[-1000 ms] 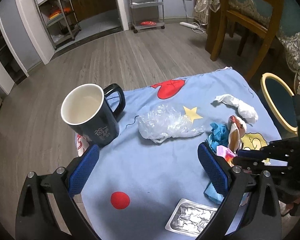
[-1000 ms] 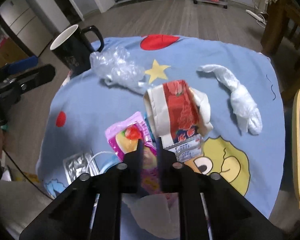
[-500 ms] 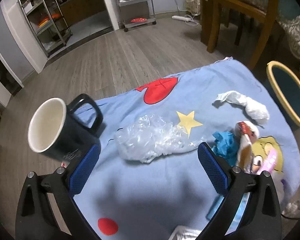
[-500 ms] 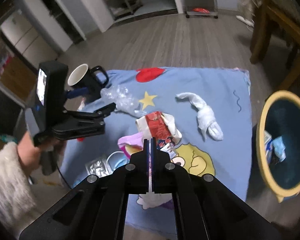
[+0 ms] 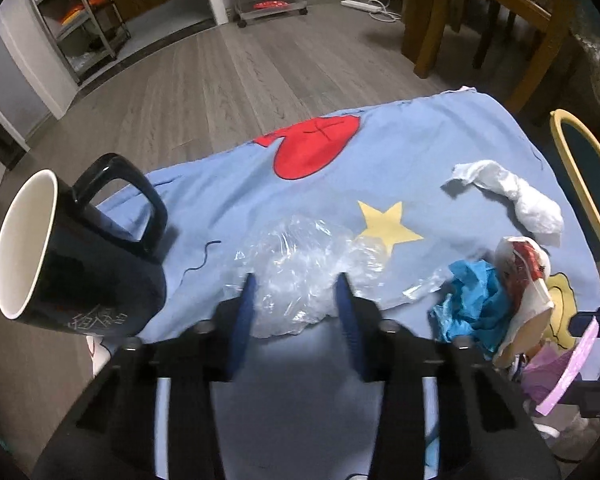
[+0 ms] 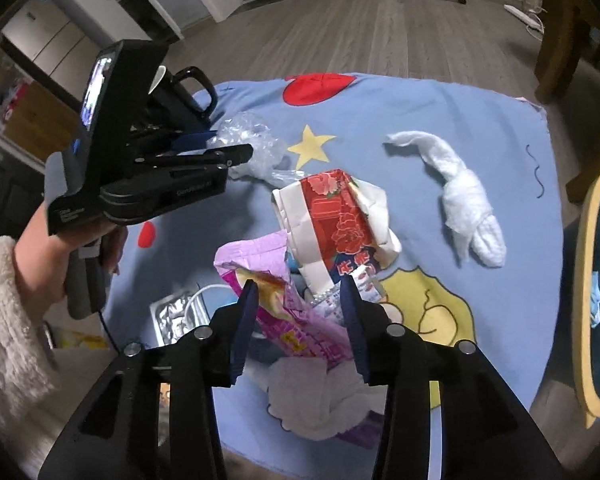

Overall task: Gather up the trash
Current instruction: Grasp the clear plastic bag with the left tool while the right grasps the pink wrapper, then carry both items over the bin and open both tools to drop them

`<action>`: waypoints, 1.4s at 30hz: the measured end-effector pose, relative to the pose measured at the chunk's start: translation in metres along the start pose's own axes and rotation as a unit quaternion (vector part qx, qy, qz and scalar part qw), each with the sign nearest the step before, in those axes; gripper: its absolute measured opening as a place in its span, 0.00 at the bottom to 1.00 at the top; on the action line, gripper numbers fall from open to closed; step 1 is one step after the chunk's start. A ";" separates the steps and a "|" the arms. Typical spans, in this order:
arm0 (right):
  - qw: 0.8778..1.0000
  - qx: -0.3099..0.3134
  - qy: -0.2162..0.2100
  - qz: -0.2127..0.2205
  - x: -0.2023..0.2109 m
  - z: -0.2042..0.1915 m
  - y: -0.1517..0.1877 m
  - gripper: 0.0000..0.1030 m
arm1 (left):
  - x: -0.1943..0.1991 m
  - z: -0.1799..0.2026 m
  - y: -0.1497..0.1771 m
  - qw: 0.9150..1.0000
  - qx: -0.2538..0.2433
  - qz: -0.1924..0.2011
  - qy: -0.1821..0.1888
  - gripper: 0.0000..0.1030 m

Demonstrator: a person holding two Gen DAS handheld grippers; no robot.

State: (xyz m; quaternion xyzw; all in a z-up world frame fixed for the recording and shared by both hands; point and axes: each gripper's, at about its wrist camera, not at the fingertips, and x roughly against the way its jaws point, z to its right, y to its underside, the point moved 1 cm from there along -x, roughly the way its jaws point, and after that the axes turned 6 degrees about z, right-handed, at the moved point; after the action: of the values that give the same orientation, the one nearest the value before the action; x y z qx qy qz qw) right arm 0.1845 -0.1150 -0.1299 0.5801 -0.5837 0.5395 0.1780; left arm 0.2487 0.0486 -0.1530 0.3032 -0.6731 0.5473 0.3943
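Trash lies on a blue cartoon cloth (image 5: pixel 228 184). A crumpled clear plastic bag (image 5: pixel 300 268) lies in the middle, and my left gripper (image 5: pixel 296 288) is open with its blue pads on either side of the bag. My right gripper (image 6: pixel 298 296) is open, its pads straddling a pink snack wrapper (image 6: pixel 296 320). A red and white paper carton (image 6: pixel 336 220) lies just beyond it. A twisted white tissue (image 6: pixel 460 196) lies at the right. A blue crumpled scrap (image 5: pixel 476 300) lies by the carton.
A black mug (image 5: pixel 76 256) stands at the cloth's left edge. A yellow-rimmed bin (image 6: pixel 592 280) with trash inside stands right of the table. A foil blister pack (image 6: pixel 172 316) lies near the front left. A wooden chair (image 5: pixel 480 12) stands behind.
My left gripper has moved forward onto the clear bag and its pads have narrowed around it. My right gripper, shut half a second ago, has opened around the pink wrapper.
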 end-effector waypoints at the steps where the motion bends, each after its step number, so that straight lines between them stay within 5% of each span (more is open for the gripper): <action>1: 1.000 0.002 -0.004 0.001 -0.001 -0.001 0.000 0.34 | 0.001 0.000 0.000 1.000 -0.002 0.000 0.002 0.22; 3: 1.000 0.011 -0.007 0.000 -0.002 -0.005 0.001 0.09 | 0.005 0.002 0.000 1.000 -0.004 0.000 0.009 0.16; 18: 0.991 -0.057 0.025 0.120 0.096 0.030 -0.028 0.09 | 0.072 0.026 -0.029 0.996 -0.025 0.078 0.024 0.14; 29: 0.971 -0.101 0.076 0.204 0.169 0.096 -0.041 0.09 | 0.136 0.080 -0.062 0.980 -0.057 0.178 0.072 0.14; 42: 0.938 -0.149 0.198 0.242 0.217 0.207 -0.020 0.09 | 0.161 0.161 -0.060 0.963 -0.112 0.198 0.146 0.14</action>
State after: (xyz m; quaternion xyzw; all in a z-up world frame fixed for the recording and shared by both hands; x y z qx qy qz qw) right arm 0.2308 -0.3879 -0.0140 0.2695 -0.7333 0.5769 0.2384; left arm 0.1857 -0.1179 0.0013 0.0346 -0.7120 0.5739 0.4031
